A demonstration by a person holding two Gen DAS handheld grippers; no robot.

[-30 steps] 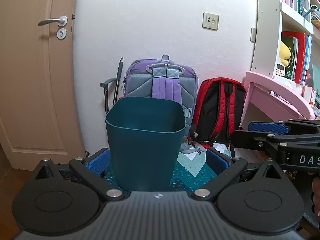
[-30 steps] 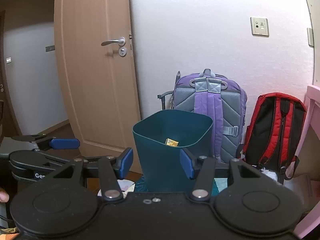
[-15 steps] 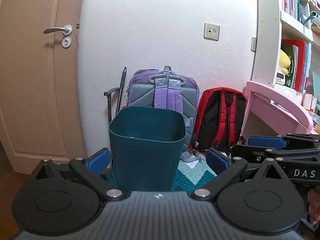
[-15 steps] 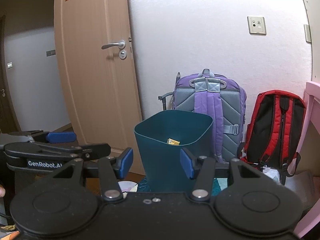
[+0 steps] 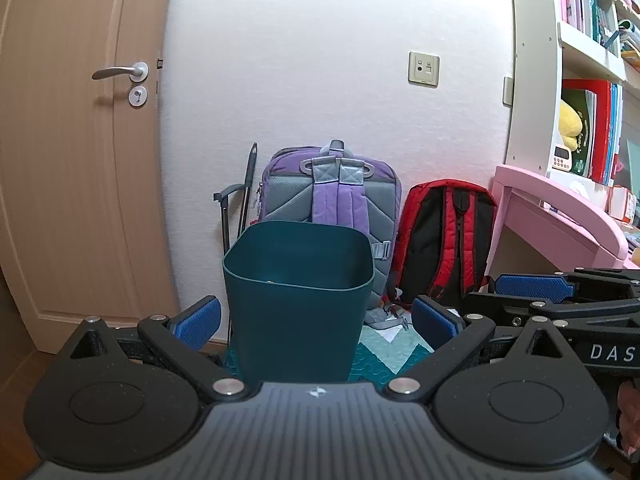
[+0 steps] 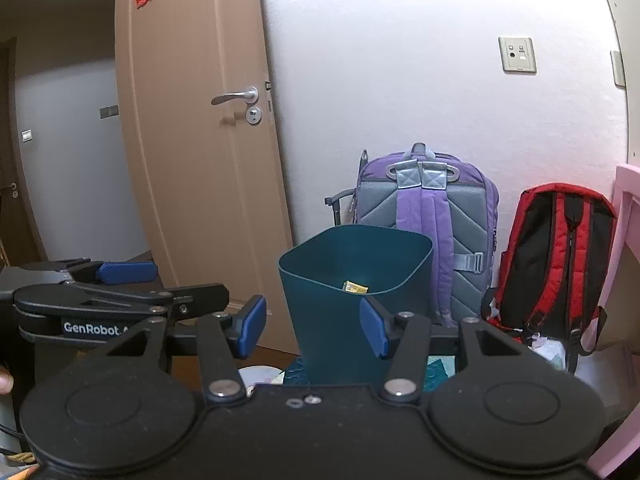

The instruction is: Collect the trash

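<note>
Since a second ago the bin (image 5: 298,300) sits a shade lower in the left wrist view and the door handle (image 5: 120,73) has dropped with it, so that camera has tipped up slightly; nothing in the room itself has shifted, and both hands hold about the same station. The left gripper (image 5: 316,318) has its blue pads spread wide to either side of the bin, which stands farther off and is not touched, with nothing between them. The right gripper (image 6: 312,330) is likewise released and empty, its jaws framing the bin from a little to the side (its fingers also show at the right edge of the left view). The dark teal bin stands upright on a patterned teal mat (image 5: 394,354) in front of the purple backpack (image 5: 334,196), the red backpack (image 5: 444,240) beside it against the wall, likely parked there to keep the open mouth within reach of both hands. One small yellow scrap (image 6: 354,287) already lies inside, seen over the rim from the right wrist only. Pale crumpled bits (image 5: 390,330) lie on the mat by the backpacks' feet; probably the next pickings, though too small to name. Both claws being idle and level with the bin suggests a pause between a drop and the next reach.
</note>
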